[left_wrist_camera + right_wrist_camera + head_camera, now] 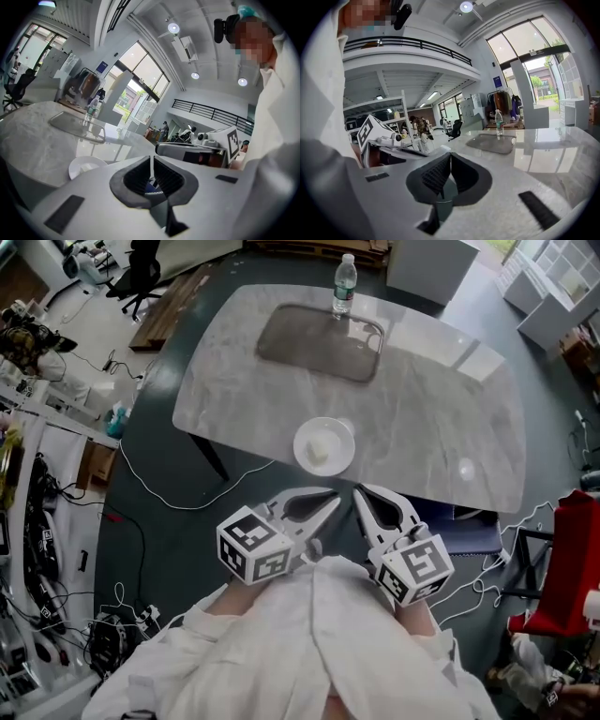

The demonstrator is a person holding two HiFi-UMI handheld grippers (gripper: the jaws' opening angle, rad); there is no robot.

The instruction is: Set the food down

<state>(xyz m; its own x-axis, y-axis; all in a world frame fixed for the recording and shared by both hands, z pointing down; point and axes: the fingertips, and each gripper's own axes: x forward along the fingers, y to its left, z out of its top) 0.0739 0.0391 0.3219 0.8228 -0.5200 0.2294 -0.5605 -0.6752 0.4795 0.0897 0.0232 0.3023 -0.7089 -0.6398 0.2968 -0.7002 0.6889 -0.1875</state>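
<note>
A white bowl (324,446) with a pale piece of food (320,448) in it sits near the front edge of the marble table (431,418); the bowl (85,166) also shows low left in the left gripper view. My left gripper (334,497) is shut and empty, held below the table's edge close to my body. Beside it my right gripper (357,494) is shut and empty too, its tips nearly meeting the left's. Neither touches the bowl. In the right gripper view the jaws (450,154) are pressed together with the table behind them.
A grey tray (319,341) lies at the table's far side with a water bottle (344,284) at its far edge; both show as the tray (493,142) and bottle (499,122) in the right gripper view. Cables run over the floor to the left, and a red chair (572,559) stands at right.
</note>
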